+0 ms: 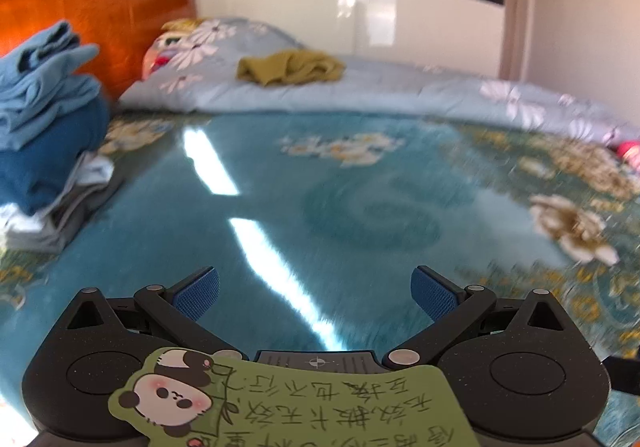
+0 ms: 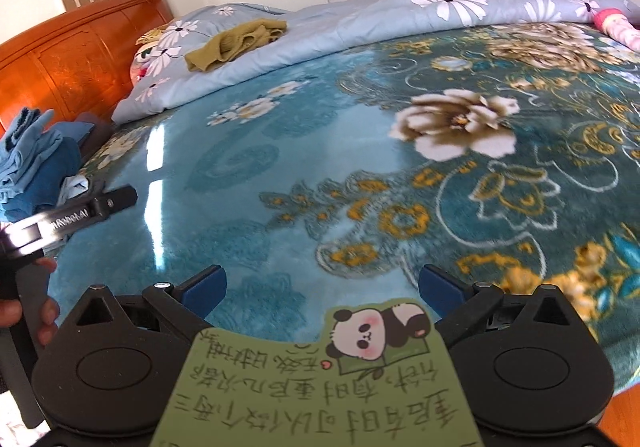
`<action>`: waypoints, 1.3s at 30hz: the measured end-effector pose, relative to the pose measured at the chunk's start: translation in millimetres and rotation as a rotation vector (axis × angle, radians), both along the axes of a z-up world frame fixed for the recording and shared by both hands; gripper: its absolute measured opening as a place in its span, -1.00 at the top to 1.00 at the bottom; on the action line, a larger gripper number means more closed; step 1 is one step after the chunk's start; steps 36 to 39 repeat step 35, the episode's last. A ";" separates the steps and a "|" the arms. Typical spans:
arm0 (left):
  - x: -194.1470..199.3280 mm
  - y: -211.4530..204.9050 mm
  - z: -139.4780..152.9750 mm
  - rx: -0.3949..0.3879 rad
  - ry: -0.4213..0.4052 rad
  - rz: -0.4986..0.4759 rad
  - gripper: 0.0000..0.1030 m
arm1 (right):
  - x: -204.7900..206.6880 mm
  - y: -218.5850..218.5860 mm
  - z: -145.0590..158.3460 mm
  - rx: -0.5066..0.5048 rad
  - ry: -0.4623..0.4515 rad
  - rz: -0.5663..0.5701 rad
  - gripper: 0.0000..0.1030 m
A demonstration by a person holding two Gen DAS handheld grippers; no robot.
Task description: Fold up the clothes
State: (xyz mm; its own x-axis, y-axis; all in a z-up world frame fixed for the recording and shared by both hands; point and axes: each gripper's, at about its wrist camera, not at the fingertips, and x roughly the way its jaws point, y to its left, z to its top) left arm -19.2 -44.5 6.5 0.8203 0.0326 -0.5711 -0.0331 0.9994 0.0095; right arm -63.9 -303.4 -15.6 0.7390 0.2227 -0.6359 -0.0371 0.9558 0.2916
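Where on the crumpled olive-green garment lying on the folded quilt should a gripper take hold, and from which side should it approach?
Grip the olive-green garment at its near, lower-left edge, where a loose fold hangs toward the teal blanket. Come from the blanket side, low and angled down: that flap sticks out from the heap, so open jaws can likely close on it without catching the floral quilt beneath.

Bright daylight; white glare streaks cross the plush teal flowered blanket (image 1: 280,207) ahead of the fingers. Left view motion-blurred, right sharper; fisheye bends the edges.

blanket (image 2: 320,167) middle clear, clothes stack (image 1: 44,119) left
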 end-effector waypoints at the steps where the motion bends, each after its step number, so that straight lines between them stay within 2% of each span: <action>1: -0.9 -0.8 -2.1 0.005 0.011 0.005 -0.99 | -1.0 -0.5 -0.8 0.002 0.000 -0.001 -0.98; 7: -4.3 -0.4 -9.4 -0.023 0.056 -0.010 -0.99 | -8.1 4.3 -5.2 -0.001 0.009 0.003 -0.98; 18: -7.9 -4.6 -14.7 0.009 0.057 -0.031 -0.99 | -9.6 10.9 -3.8 0.000 0.021 0.004 -0.98; 22: -6.2 -4.6 -15.5 -0.001 0.062 -0.034 -0.99 | -7.7 9.3 -4.9 0.029 0.031 -0.006 -0.98; 39: 0.9 0.2 -19.2 -0.027 0.086 -0.038 -0.99 | -2.5 17.1 -8.5 0.021 0.062 0.006 -0.98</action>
